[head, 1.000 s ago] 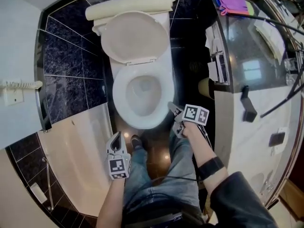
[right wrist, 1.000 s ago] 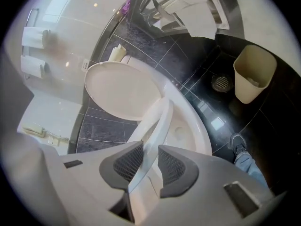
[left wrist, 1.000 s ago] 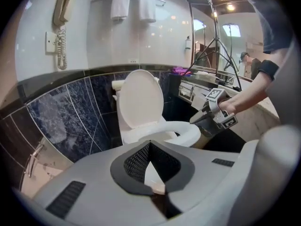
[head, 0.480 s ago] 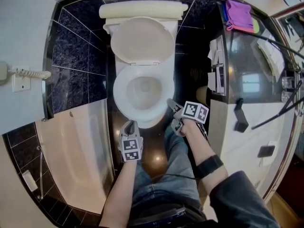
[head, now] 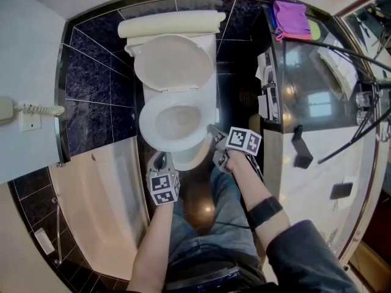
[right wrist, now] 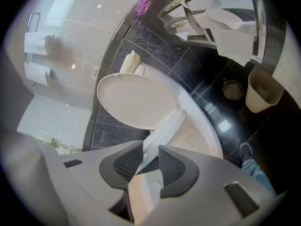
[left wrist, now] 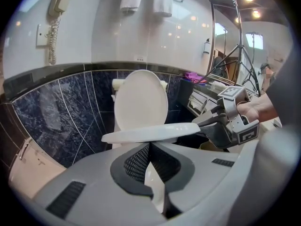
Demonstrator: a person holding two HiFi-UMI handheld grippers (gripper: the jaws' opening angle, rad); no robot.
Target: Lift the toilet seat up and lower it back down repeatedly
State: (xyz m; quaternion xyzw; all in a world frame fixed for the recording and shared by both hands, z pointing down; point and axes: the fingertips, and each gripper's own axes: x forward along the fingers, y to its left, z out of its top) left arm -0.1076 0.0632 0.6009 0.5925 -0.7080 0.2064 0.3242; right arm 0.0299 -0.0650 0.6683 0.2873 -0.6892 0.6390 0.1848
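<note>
The white toilet has its lid (head: 174, 63) standing up against the tank. My right gripper (head: 215, 140) is shut on the right front rim of the toilet seat (head: 144, 124). In the right gripper view the seat (right wrist: 164, 128) runs between the pads of my right gripper (right wrist: 149, 159), raised off the bowl (right wrist: 200, 138). The left gripper view shows the seat (left wrist: 150, 132) edge-on and about level, in front of the lid (left wrist: 141, 98), with the right gripper (left wrist: 211, 121) at its right end. My left gripper (head: 160, 161) hangs shut just before the bowl's front left, holding nothing.
A bathtub (head: 104, 194) lies to the left, and a wall phone (head: 24, 110) hangs above it. The vanity counter (head: 317, 60) with a purple cloth (head: 292, 11) stands to the right. A beige bin (right wrist: 263, 91) and floor drain (right wrist: 233, 89) sit right of the toilet. The person's legs fill the floor below.
My left gripper has moved from beside the leg up to the bowl's front edge. My right gripper has risen a little with the seat's rim in it.
</note>
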